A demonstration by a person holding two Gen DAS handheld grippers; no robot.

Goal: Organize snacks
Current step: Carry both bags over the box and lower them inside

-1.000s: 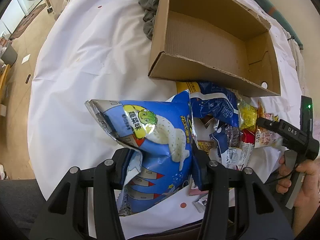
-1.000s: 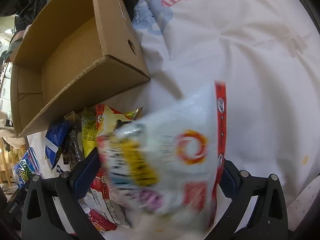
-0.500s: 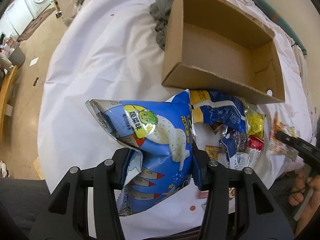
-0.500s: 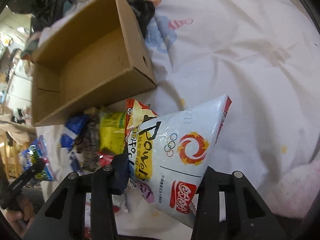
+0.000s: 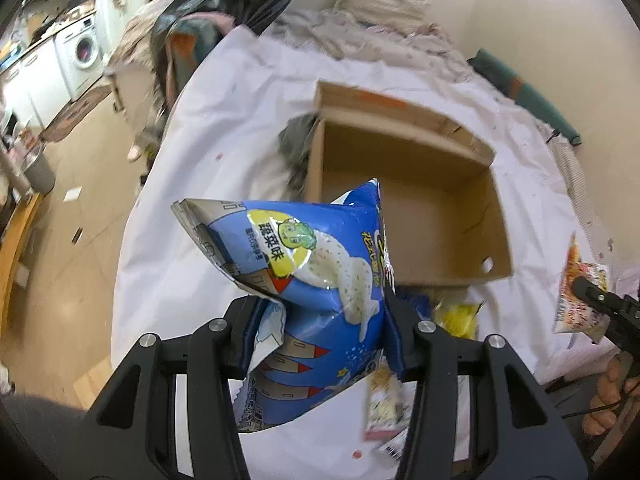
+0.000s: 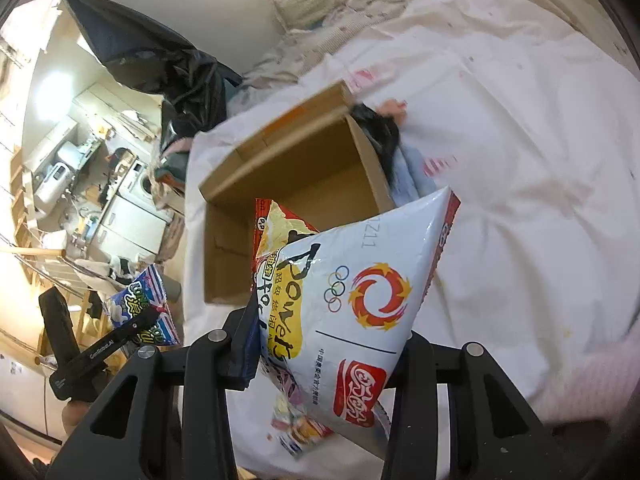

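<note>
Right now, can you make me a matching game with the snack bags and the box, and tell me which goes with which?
Things:
1. blue snack bag
2. white snack bag
3. cardboard box
4. yellow snack packet

Places or states:
A. lying on the white sheet, just in front of the box
B. pinched in the right gripper
C. open on top, nothing visible inside
D. pinched in the left gripper

Pairs: 1-D, 2-B, 3-C, 4-A
</note>
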